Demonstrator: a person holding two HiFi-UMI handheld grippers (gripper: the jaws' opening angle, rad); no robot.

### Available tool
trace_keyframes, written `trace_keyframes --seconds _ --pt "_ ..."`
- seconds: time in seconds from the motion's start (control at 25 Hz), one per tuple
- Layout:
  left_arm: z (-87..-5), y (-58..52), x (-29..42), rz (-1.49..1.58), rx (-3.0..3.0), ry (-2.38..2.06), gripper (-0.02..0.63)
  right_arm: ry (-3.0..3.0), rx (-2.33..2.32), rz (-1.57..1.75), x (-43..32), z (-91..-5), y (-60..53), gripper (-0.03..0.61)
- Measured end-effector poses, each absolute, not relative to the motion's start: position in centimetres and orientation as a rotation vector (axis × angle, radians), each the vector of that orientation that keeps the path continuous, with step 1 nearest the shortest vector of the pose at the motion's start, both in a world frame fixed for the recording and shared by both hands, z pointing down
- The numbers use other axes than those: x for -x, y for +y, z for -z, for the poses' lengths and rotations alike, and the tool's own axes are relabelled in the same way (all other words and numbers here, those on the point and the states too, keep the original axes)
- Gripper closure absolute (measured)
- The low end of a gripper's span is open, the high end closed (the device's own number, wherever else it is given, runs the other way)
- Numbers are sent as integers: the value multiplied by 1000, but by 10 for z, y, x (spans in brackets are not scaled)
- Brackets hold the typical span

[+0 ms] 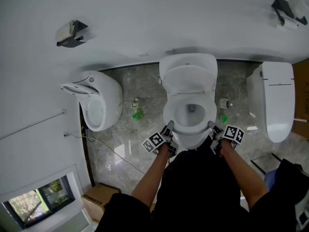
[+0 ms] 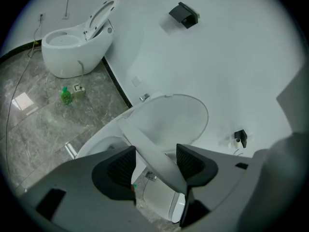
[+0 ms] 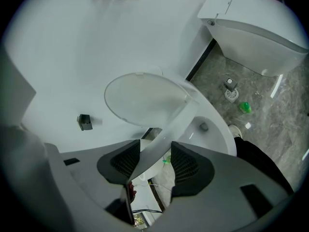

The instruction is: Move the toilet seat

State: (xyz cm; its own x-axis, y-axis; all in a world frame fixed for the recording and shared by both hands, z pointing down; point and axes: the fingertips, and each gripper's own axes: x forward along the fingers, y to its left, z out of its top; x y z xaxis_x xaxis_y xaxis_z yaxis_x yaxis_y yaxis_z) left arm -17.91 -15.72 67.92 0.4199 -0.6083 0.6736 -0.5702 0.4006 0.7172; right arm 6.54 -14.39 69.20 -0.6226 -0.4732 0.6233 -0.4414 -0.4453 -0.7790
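Note:
The white toilet (image 1: 189, 138) stands in the middle with its lid (image 1: 188, 76) up against the wall. Its seat ring (image 2: 149, 149) is tilted up off the bowl at the front. My left gripper (image 1: 168, 130) is at the ring's front left and my right gripper (image 1: 213, 127) at its front right. In the left gripper view the ring runs between the jaws of the left gripper (image 2: 155, 161), with a gap on one side. In the right gripper view the ring (image 3: 169, 129) likewise passes between the right gripper's (image 3: 155, 161) jaws, and those pads do not clamp it.
A second toilet (image 1: 96, 100) with its seat raised stands at the left, and a closed one (image 1: 277, 100) at the right. Green bottles (image 1: 138, 114) (image 1: 223, 118) sit on the marble floor by the wall. Paper holders (image 1: 70, 33) (image 1: 287, 8) hang above. A cardboard box (image 1: 99, 197) lies at the lower left.

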Motion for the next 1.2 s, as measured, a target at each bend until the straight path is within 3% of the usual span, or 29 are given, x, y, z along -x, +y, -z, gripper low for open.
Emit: trace_keyframes --seconds 1.2 --pt "-643 -249 177 229 -1199 -1328 325 1636 1313 2217 -70 -660 -234 330"
